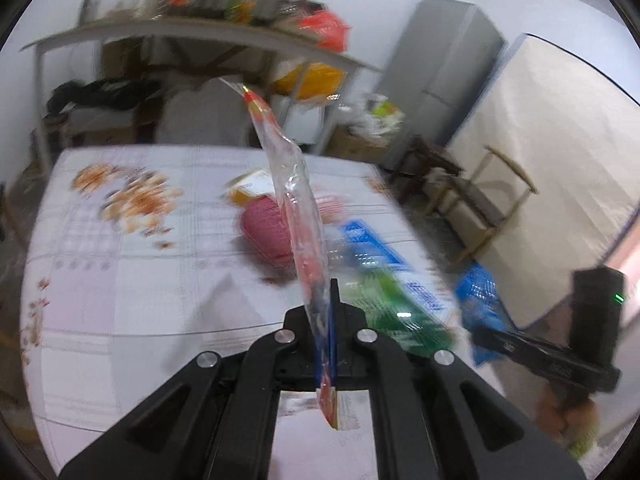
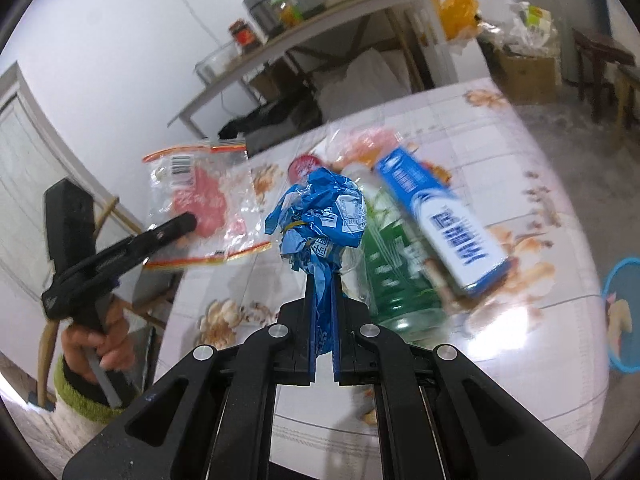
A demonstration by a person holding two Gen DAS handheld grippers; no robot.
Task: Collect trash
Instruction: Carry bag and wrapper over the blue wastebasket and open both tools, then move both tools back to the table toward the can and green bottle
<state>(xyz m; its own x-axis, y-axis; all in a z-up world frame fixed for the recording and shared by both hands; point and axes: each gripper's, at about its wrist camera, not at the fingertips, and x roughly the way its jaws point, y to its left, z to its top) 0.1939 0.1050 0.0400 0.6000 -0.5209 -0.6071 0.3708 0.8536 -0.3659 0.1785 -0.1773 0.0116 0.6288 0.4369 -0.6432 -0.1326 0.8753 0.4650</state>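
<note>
My left gripper [image 1: 326, 294] is shut on a clear plastic wrapper with red print [image 1: 288, 176], which stands edge-on above the jaws. The right wrist view shows that same wrapper [image 2: 200, 204] flat, hanging from the left gripper [image 2: 190, 222] off the table's left side. My right gripper [image 2: 324, 280] is shut on a crumpled blue wrapper [image 2: 320, 216]. From the left wrist view the right gripper [image 1: 482, 334] and its blue wrapper [image 1: 480, 300] appear at the right. On the floral tablecloth [image 2: 520, 360] lie a green bottle [image 2: 392, 280] and a blue-and-white carton [image 2: 440, 224].
A pink round object [image 1: 266, 232] and a yellow pack [image 1: 248, 188] lie further back on the table. A blue-rimmed round container [image 2: 624, 312] sits low at the right edge. Behind are a cluttered shelf table [image 1: 200, 28], a grey fridge [image 1: 440, 68] and wooden chairs [image 1: 480, 200].
</note>
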